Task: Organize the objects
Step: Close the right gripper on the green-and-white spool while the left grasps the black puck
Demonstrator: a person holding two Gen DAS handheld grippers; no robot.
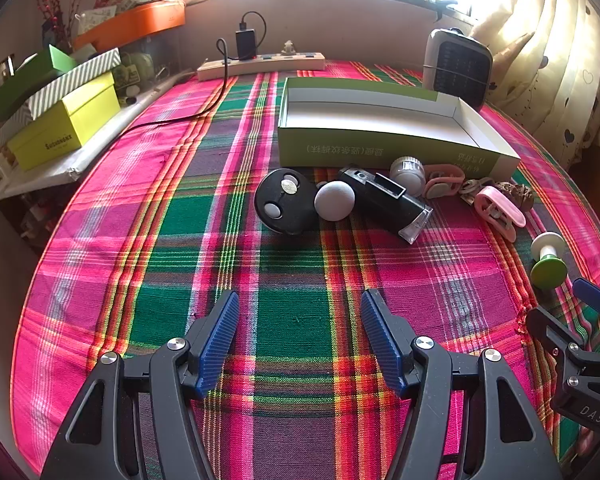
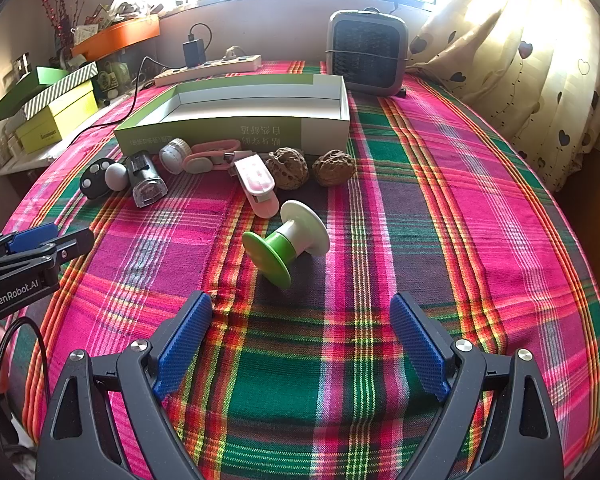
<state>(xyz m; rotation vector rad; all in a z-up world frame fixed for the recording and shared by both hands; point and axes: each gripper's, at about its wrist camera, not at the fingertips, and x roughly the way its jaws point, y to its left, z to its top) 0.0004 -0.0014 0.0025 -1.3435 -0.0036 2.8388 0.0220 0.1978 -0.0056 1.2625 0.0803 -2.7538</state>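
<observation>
Both the left gripper (image 1: 300,336) and right gripper (image 2: 302,344) gape wide, empty; the green-and-white plastic spool (image 2: 286,240) (on its side) may roll away if nudged.

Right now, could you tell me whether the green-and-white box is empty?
Empty as far as visible: the box shows only bare white interior; its near floor is hidden.

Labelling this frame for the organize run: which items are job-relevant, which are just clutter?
Job items:
open green box, nothing visible inside
green-white spool
two walnuts
pink clips
black flashlight
black remote
grey ball
small white jar

Lying about:
heater
power strip
stacked boxes
</observation>
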